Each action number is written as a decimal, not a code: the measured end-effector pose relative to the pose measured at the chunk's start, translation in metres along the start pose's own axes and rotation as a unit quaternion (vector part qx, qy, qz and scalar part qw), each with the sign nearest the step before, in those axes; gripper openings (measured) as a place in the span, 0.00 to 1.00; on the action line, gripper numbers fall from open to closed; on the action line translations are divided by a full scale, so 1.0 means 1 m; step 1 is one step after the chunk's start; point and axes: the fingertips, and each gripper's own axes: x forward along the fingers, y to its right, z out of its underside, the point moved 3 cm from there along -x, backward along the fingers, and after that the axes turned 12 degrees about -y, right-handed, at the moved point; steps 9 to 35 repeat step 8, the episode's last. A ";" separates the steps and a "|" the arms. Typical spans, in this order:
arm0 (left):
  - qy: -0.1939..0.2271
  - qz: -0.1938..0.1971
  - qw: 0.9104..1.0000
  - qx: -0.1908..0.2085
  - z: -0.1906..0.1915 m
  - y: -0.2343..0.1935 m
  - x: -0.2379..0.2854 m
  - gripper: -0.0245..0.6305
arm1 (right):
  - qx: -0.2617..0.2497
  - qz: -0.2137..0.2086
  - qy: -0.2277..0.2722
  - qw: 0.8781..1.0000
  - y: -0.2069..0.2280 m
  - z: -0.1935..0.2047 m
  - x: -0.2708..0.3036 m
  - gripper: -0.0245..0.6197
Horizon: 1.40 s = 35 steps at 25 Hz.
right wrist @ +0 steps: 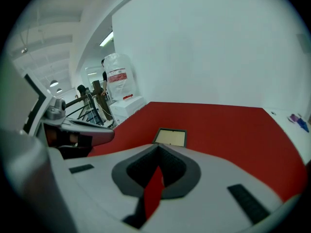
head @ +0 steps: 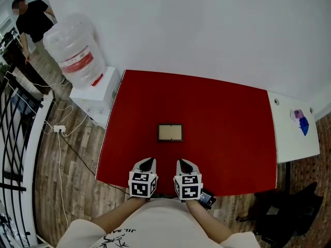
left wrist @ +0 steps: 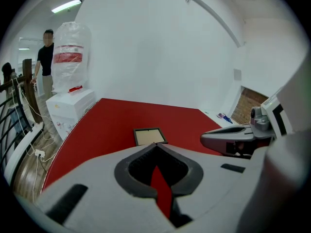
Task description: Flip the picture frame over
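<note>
Grippers first, at bottom centre of the head view: left gripper [head: 147,162] and right gripper [head: 184,163] sit side by side over the near edge of the red table [head: 227,118], the jaws of both clenched on nothing. A dark thing [head: 207,198] under the right one is half hidden. Just beyond, mid-picture, the frame [head: 170,132] lies flat, apart from both; which face is up is hard to tell. At upper left stands a water bottle [head: 76,53], with a person [head: 33,19] cut off by the edge.
</note>
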 end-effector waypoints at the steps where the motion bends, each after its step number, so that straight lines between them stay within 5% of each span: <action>1: 0.000 0.000 1.000 0.000 0.001 0.001 -0.001 0.05 | 0.000 -0.001 0.000 1.000 0.000 0.001 0.000 0.04; 35: 0.000 -0.001 1.000 -0.002 0.003 0.000 0.000 0.05 | -0.003 -0.003 0.001 1.000 -0.001 0.003 0.000 0.04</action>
